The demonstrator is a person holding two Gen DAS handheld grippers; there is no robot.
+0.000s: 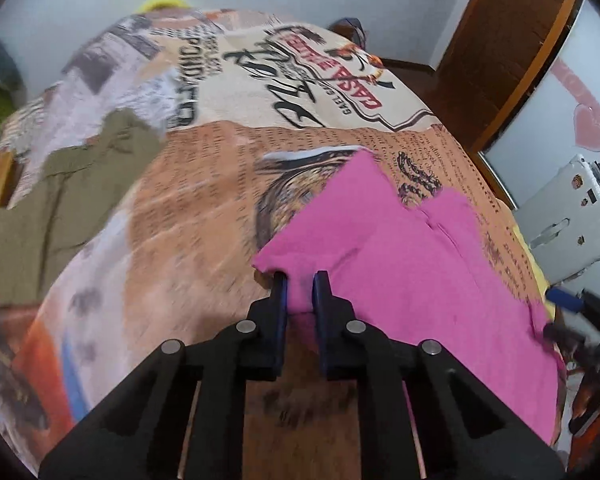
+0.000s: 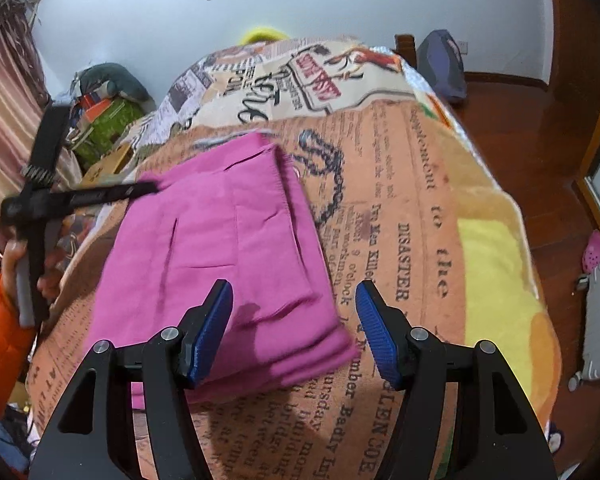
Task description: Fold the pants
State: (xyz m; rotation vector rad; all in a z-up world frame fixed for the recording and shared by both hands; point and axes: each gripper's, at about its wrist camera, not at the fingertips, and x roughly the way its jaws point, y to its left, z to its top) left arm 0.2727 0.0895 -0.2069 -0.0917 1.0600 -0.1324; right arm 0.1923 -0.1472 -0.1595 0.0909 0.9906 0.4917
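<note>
The folded pink pants (image 2: 228,248) were laid flat on the newspaper-print bedspread (image 2: 400,208). One edge was pinched between the nearly closed fingers of the left gripper (image 1: 300,280). The right gripper (image 2: 294,300) was held wide open, empty, above the near corner.

on the bedspread (image 2: 440,208) under my tongs i can read newsprint words "disaster" and "to the" toward its right edge, "thursday" and "badly" at the near edge, and a red "casa" label (image 1: 366,94) near the far edge.
</note>
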